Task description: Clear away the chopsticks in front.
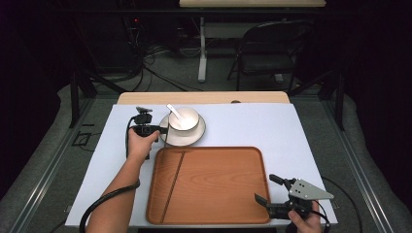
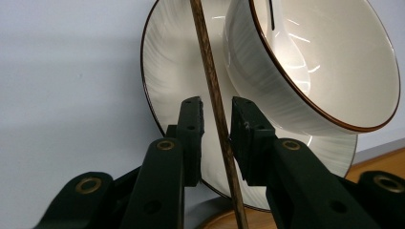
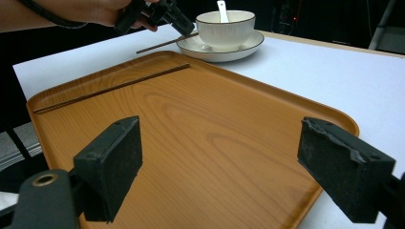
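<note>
Left of centre in the high view, the left gripper [image 1: 163, 129] has its jaws narrowed around a chopstick [image 2: 217, 109] lying on the plate [image 2: 167, 71]; the right gripper [image 1: 266, 190] gapes wide over the tray [image 1: 214, 184].

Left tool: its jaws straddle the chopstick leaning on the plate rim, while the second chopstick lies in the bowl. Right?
Not quite. The second chopstick lies on the wooden tray, as the right gripper view shows. The bowl holds a white spoon. The left tool does straddle the other chopstick on the plate.

a chopstick [image 2: 217, 109] runs between the left claw [image 2: 217, 125] jaws, lying across the plate [image 2: 167, 71] beside the bowl [image 2: 305, 81].
</note>
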A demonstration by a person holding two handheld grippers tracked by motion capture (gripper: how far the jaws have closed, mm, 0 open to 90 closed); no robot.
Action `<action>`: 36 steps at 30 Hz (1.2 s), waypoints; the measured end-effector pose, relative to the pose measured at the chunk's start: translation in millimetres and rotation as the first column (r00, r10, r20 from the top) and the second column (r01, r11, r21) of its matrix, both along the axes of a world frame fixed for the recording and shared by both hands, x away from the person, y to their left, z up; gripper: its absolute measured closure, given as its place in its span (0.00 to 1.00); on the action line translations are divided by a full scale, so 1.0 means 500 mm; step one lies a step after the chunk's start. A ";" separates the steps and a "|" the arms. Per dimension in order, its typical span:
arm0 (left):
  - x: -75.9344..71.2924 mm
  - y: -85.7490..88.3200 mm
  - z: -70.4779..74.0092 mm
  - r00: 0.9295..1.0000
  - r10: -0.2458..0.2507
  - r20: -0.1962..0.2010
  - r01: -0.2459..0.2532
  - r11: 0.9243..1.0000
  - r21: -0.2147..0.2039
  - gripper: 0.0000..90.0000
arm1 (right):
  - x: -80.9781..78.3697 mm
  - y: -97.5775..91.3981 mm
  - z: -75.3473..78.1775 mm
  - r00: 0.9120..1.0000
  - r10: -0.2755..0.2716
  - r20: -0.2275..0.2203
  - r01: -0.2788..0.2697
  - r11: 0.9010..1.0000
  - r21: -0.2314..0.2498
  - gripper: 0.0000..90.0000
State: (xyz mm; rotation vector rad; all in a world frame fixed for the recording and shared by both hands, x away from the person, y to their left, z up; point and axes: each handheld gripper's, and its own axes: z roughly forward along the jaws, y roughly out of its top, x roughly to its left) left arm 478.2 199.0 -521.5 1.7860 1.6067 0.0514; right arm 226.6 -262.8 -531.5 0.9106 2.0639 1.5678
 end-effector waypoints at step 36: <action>0.002 0.029 0.023 0.982 0.092 -0.165 -0.108 0.990 -0.091 0.94 | 0.000 0.000 0.000 1.000 0.001 0.000 -0.001 1.000 0.000 0.17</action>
